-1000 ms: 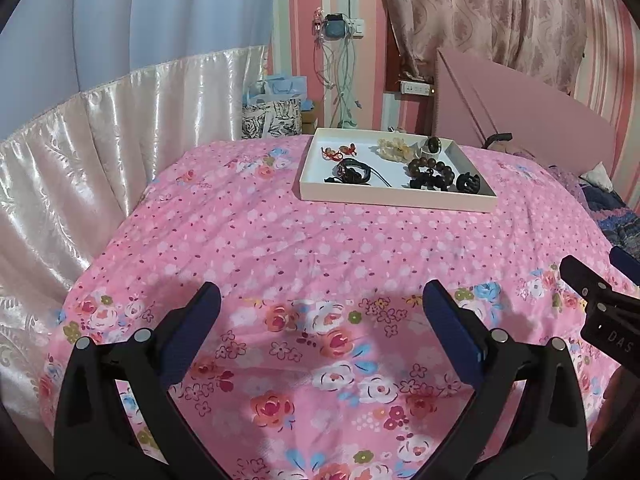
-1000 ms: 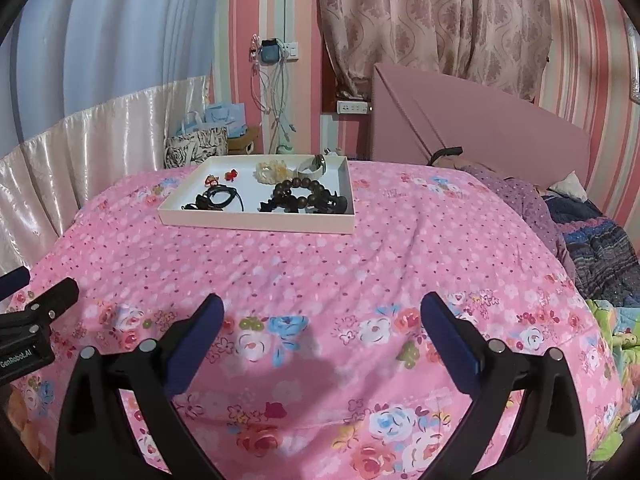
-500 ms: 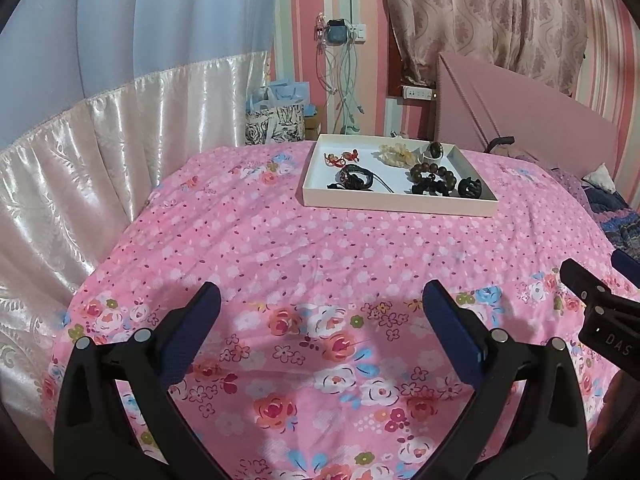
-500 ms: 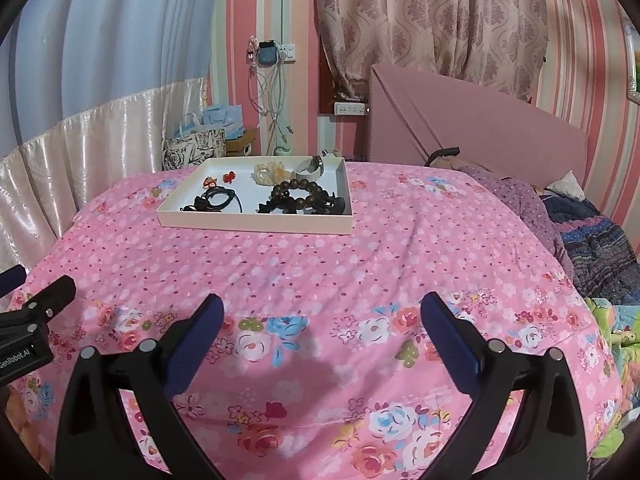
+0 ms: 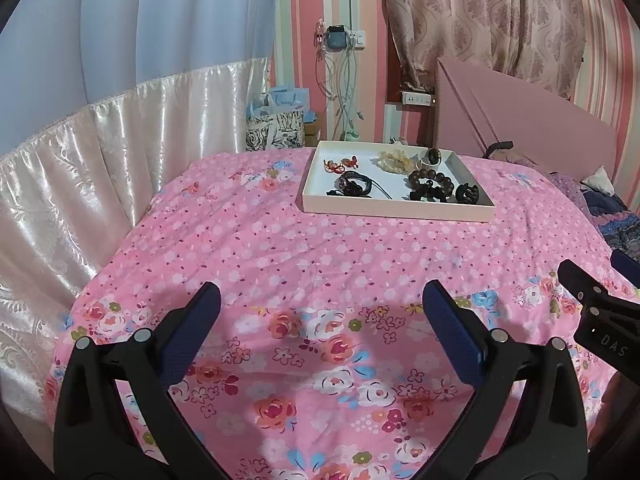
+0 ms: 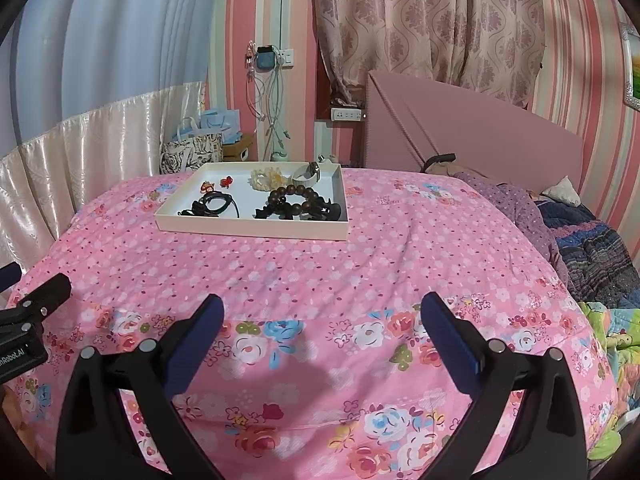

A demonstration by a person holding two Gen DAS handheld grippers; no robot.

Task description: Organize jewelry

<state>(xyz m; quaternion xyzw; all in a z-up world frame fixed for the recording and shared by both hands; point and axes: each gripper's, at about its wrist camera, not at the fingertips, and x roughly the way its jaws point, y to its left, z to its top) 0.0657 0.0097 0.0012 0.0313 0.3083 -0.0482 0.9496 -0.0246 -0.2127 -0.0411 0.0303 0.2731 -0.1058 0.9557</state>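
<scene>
Now you are holding the left gripper (image 5: 320, 304) and right gripper (image 6: 322, 306) above the pink floral bedspread (image 5: 304, 248), both with jaws spread wide and gripping nothing. Well ahead, the shallow white rectangular tray (image 5: 394, 210) is sitting on the bedspread, carrying dark wooden bead bracelets (image 5: 430, 184) and other jewelry.

A bed is covered by a pink floral bedspread (image 5: 320, 248), with small white blossoms across the far part and larger roses along the near edge. On it, toward the far end, a shallow white tray (image 5: 396, 210) is set flat. At the right side, a purple dotted cloth (image 6: 516, 208) and a dark striped blanket (image 6: 600, 252) are bunched together.
</scene>
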